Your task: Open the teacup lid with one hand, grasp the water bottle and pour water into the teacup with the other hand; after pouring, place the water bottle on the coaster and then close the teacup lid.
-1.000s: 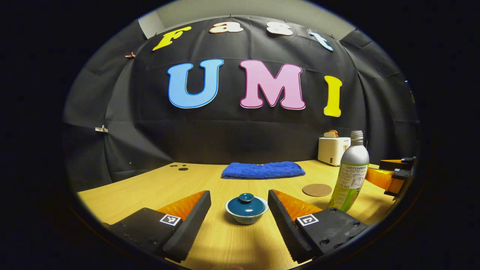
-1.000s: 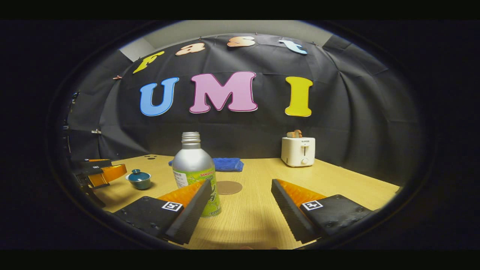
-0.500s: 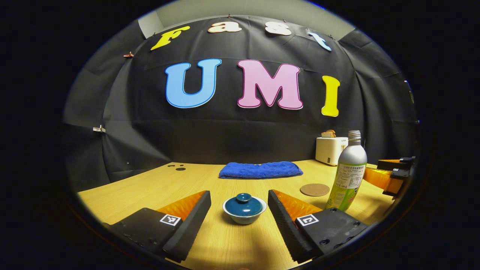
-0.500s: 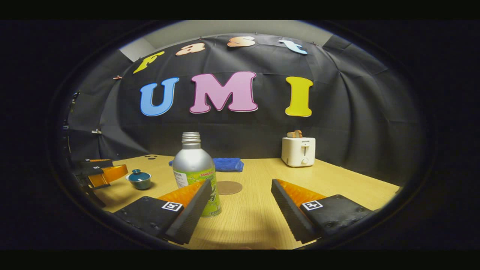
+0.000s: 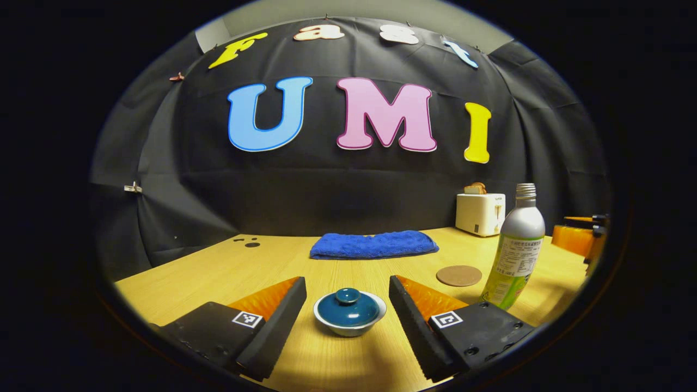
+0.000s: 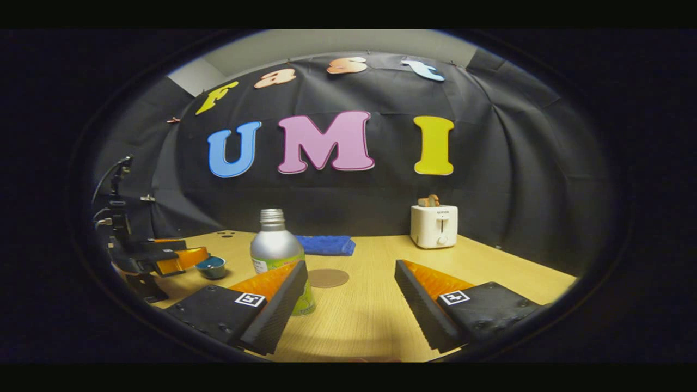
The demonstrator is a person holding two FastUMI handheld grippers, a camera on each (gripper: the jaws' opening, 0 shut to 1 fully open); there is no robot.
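A white teacup [image 5: 348, 325] with a teal lid [image 5: 347, 308] on it sits on the wooden table [image 5: 218, 277], between the spread fingers of my left gripper [image 5: 347, 283], which is open and touches nothing. A silver bottle with a green label and no cap [image 5: 514, 253] stands upright to its right, with a round cork coaster [image 5: 459, 275] beside it. In the right gripper view, my right gripper [image 6: 349, 269] is open; the bottle [image 6: 274, 247] stands just behind its left finger, outside the gap. The left gripper [image 6: 163, 258] is at the teacup [image 6: 212, 267].
A folded blue towel [image 5: 374, 244] lies at the back of the table. A white toaster [image 6: 438, 226] with bread in it stands at the back right. The right gripper [image 5: 580, 239] shows past the bottle. A stand with cables [image 6: 117, 201] rises at the left.
My left gripper has come closer to the teacup, which now lies deeper between its fingers. My right gripper has drawn back a little; the bottle looks smaller and lower in its view.
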